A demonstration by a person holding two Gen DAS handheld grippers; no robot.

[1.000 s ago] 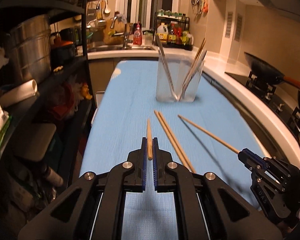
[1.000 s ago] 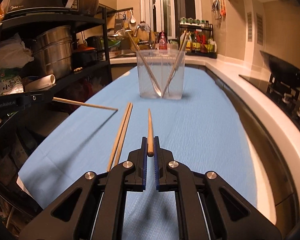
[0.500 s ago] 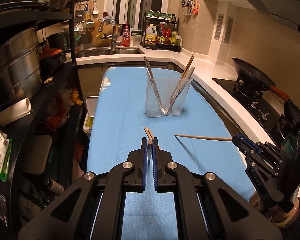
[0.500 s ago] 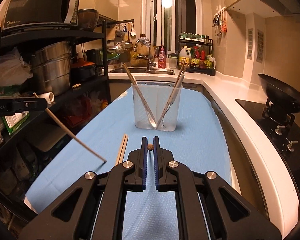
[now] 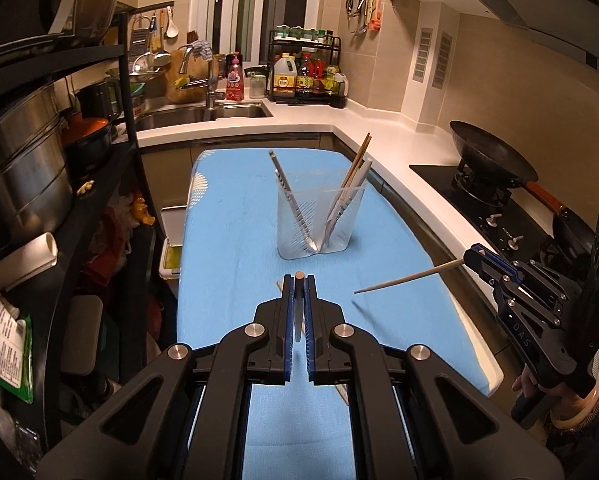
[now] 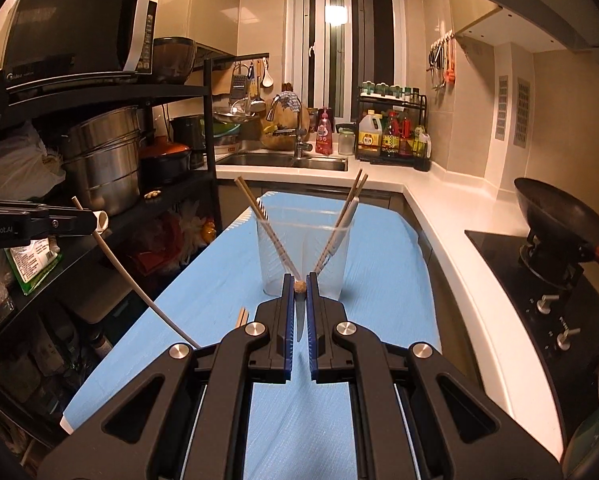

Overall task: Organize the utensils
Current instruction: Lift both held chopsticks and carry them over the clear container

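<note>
Two tongs raised over blue cloth [image 5: 235, 240] — left tongs [image 5: 299, 278] pinching chopstick [image 5: 299, 304], right tongs [image 6: 299, 280] pinching another chopstick [image 6: 299, 286].

Utensil cup [image 5: 321, 220] on table [image 5: 227, 240], wok [image 5: 493, 154] right

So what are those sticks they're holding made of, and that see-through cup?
The chopstick in the right gripper and the one in the left gripper look like pale, matte wood or bamboo; a cut end shows grain. The clear holder is see-through with a soft, slightly cloudy sheen, probably plastic, possibly glass.
</note>
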